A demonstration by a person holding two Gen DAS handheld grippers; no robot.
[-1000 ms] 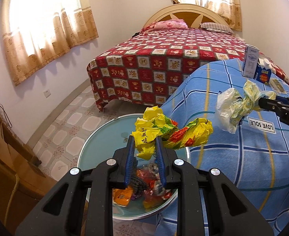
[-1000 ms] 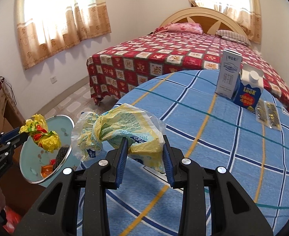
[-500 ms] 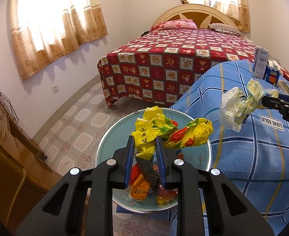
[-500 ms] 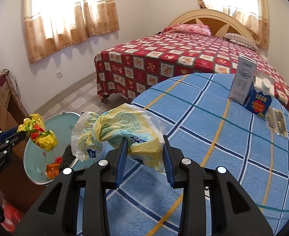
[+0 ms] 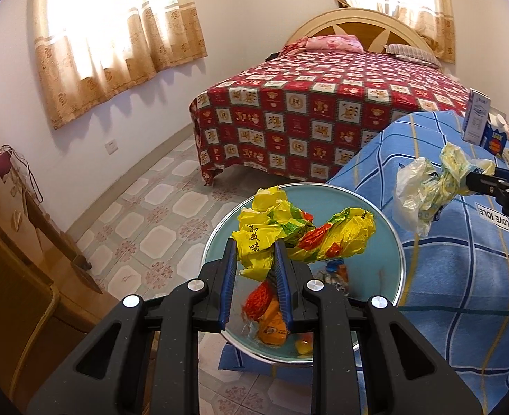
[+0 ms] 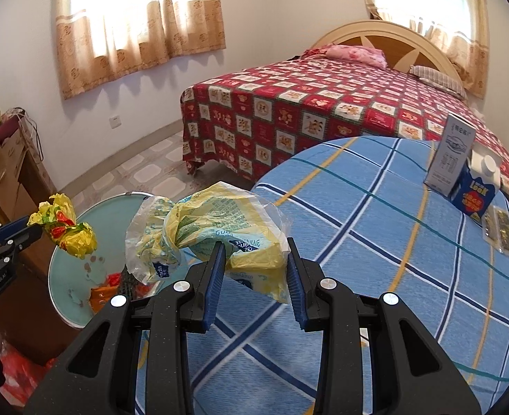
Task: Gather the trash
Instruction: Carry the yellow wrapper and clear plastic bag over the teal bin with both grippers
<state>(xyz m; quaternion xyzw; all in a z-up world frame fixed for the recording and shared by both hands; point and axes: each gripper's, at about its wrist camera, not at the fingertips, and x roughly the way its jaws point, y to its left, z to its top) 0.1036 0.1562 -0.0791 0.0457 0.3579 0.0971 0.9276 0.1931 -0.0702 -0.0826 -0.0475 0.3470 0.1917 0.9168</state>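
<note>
- The left tongs (image 5: 254,259) are clamping a crumpled yellow wrapper (image 5: 289,231), holding it above the round bin (image 5: 389,228).
- The right tongs (image 6: 254,276) are gripping a pale plastic bag (image 6: 213,228) over the blue checked table (image 6: 375,242), beside the bin.
- Only the left view is showing orange scraps (image 5: 270,321) deep in the bin.
- Only the right view is showing 2 cartons (image 6: 462,173) on the table's far side clearly.

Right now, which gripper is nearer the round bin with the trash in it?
Left. The left gripper holds its yellow wrapper directly over the bin. The right gripper, with the pale plastic bag, is over the blue blanket beside it.
</note>
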